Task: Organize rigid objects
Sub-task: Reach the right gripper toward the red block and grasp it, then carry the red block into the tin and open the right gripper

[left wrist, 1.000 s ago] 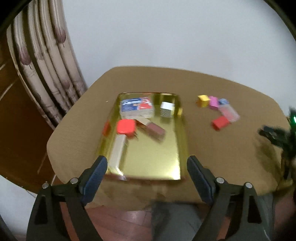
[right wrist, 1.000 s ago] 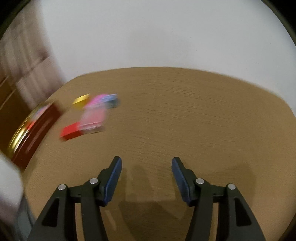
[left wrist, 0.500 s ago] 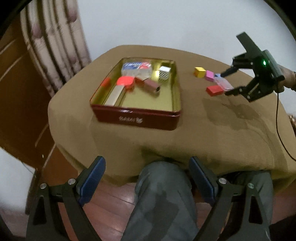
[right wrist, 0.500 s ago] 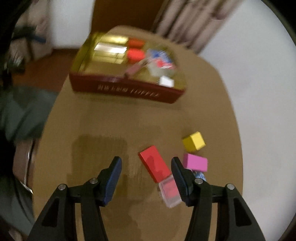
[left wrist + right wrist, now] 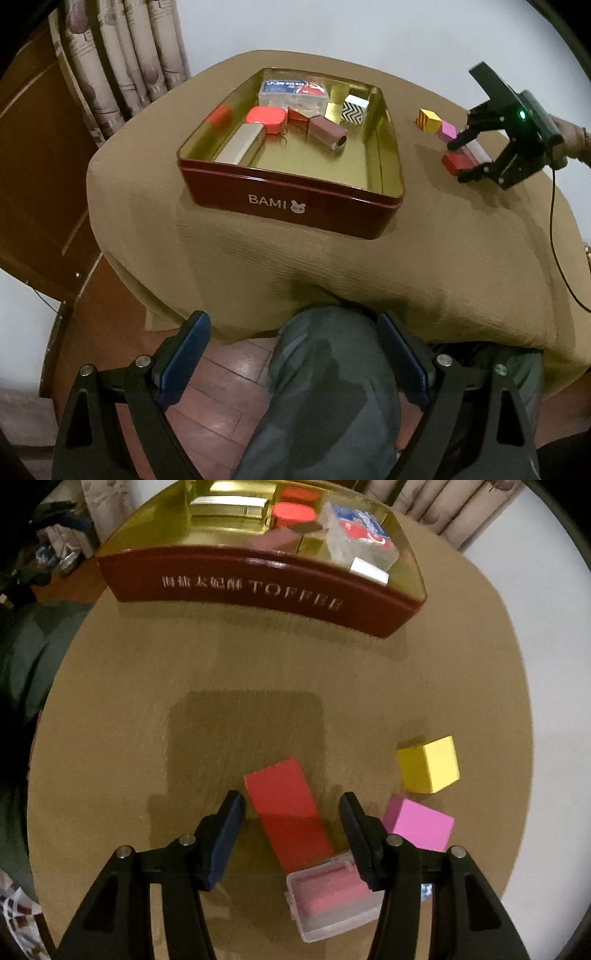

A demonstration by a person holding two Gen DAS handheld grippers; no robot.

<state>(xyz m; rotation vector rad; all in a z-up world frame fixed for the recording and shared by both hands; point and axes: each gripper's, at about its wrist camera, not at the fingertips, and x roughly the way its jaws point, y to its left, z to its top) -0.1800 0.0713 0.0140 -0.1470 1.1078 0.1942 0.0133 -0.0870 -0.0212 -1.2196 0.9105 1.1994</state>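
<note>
Right tongs spread wide, astride the long red block that lies flat on the worktop; neither finger touches the block and nothing is gripped. Just near of the block, touching its end, lies a clear plastic case with a pink insert. A pink block sits just right of the right finger, and a yellow cube stands beyond it, apart from the rest. At the far side of this view stands the red toffee tin, its gold interior holding a clear card box, a round-cornered red piece, a maroon block and a long silver bar. Left tongs likewise wide open and empty, held off the near edge of the worktop above the person's knee and the wooden floor. From this side the tin is at centre, with the loose blocks and right tongs to its far right.
</note>
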